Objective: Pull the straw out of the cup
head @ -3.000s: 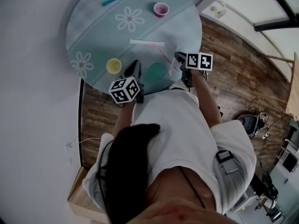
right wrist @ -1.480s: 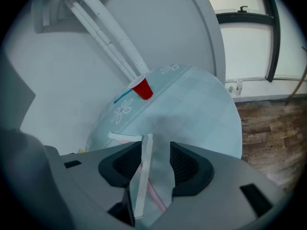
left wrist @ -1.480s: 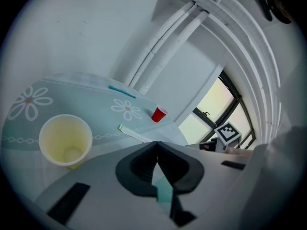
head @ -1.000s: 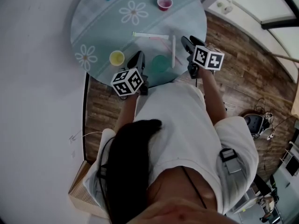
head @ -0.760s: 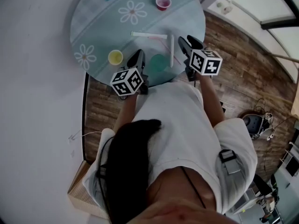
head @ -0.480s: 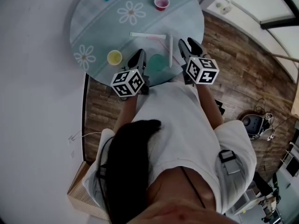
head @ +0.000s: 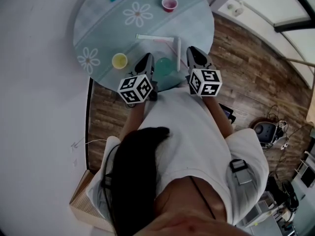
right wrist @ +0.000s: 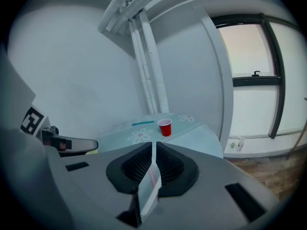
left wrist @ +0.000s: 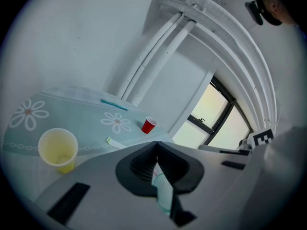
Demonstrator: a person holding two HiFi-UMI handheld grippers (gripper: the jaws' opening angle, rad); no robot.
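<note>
Right now your left gripper [left wrist: 157,146] sits nearest you, its fingers closed on what looks like the thin wall of the green cup [head: 164,67], which stands at the near edge of the table [head: 98,28]. That cup looks light and flexible. It will slide or tip under any sideways tug, so a pinch at the rim is a sensible anchor, but keep it gentle or the wall will buckle.

Beside it, your right gripper [right wrist: 152,147] has just been closing. Its fingers stand almost together with only a slit between them, and nothing seems caught there, only pale cloth and a pink streak showing through.

The white straw [head: 178,47] is out of the cup and lies flat on the cloth just to the cup's right, pointing away from you, so the pull looks done. Expect the straw to weigh almost nothing. It is a thin, smooth, hollow tube that rolls easily and flattens under a hard squeeze. If you take it again, pinch lightly across the shaft close to its near end.

Farther off lie a white strip [head: 155,37], a yellow cup [head: 119,60] and a red cup [right wrist: 164,127].
</note>
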